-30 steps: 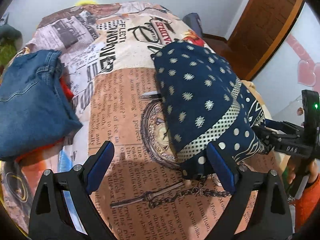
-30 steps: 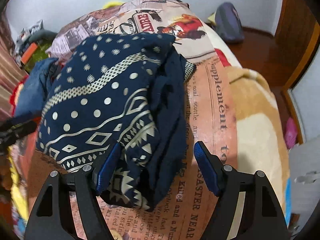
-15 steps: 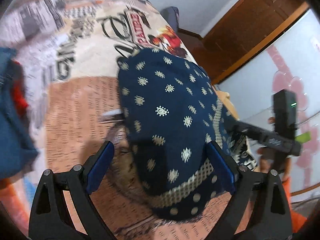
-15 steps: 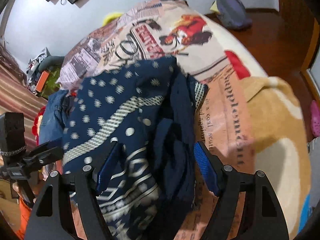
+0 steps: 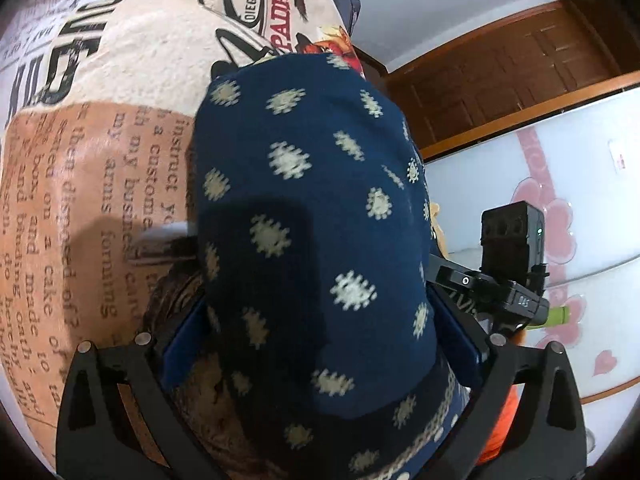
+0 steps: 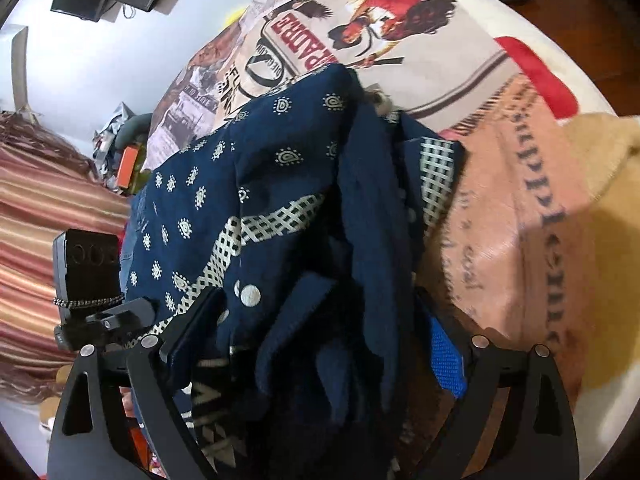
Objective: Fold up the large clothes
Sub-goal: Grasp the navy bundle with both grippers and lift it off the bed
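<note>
A folded navy garment [image 5: 312, 200] with cream dots and a checked band lies on a bed covered by a newspaper-print blanket [image 5: 100, 160]. My left gripper [image 5: 320, 344] straddles its near end with the jaws opening; the cloth lies between the blue pads [image 5: 180, 348], which do not squeeze it. In the right wrist view the same garment [image 6: 280, 200] shows bunched folds. My right gripper [image 6: 320, 344] also straddles it with the jaws opening wide. Each view shows the other gripper's black body at the garment's side.
A wooden door [image 5: 500, 80] and a white cabinet with pink decals [image 5: 560, 208] stand beyond the bed. A tan blanket [image 6: 600, 200] lies at the right, a striped curtain [image 6: 40, 220] at the left, and a bit of blue denim [image 6: 128, 248] behind the garment.
Both grippers moved forward and down over the navy garment, which now fills both views. Their jaws stand wider. The denim pile has left the left wrist view.
</note>
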A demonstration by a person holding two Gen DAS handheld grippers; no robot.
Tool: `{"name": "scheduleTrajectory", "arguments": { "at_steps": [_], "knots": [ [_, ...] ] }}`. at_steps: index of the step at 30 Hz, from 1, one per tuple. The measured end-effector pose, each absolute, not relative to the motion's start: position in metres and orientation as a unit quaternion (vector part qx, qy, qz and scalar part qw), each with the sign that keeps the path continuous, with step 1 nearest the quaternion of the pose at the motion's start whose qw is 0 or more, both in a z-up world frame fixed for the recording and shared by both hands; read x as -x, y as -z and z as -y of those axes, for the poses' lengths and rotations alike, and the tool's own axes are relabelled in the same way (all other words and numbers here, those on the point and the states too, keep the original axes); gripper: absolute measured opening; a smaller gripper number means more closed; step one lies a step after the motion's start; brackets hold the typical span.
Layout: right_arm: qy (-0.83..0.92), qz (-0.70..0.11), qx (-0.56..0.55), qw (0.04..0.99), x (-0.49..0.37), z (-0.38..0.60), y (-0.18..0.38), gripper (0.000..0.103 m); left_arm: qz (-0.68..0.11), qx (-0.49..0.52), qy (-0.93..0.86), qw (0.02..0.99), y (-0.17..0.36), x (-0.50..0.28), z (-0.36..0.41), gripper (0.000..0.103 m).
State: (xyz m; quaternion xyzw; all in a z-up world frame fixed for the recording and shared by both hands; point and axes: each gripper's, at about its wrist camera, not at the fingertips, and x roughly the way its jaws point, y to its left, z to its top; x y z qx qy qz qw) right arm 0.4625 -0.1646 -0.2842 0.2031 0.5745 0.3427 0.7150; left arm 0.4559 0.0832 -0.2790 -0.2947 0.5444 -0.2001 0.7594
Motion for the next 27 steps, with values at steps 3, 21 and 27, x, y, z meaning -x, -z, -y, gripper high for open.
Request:
{"name": "scheduleTrajectory", "arguments": {
  "at_steps": [3,21,27],
  "knots": [
    [-0.347,-0.577,-0.212,0.708,-0.461,0.163,0.283,0.076,-0.545,0.289,0.197,0.762,0.277,-0.456,-0.081,0.102],
    [-0.36,-0.516,-0.145,0.764,-0.401,0.11,0.161,0.042,-0.451,0.266,0.176,0.834,0.154,-0.373,-0.137,0.08],
    [-0.394,-0.48,-0.119,0.775,-0.383,0.054,0.121,0.041,-0.404,0.277,0.146,0.86,0.113,-0.336,-0.204,0.08]
  ]
}}
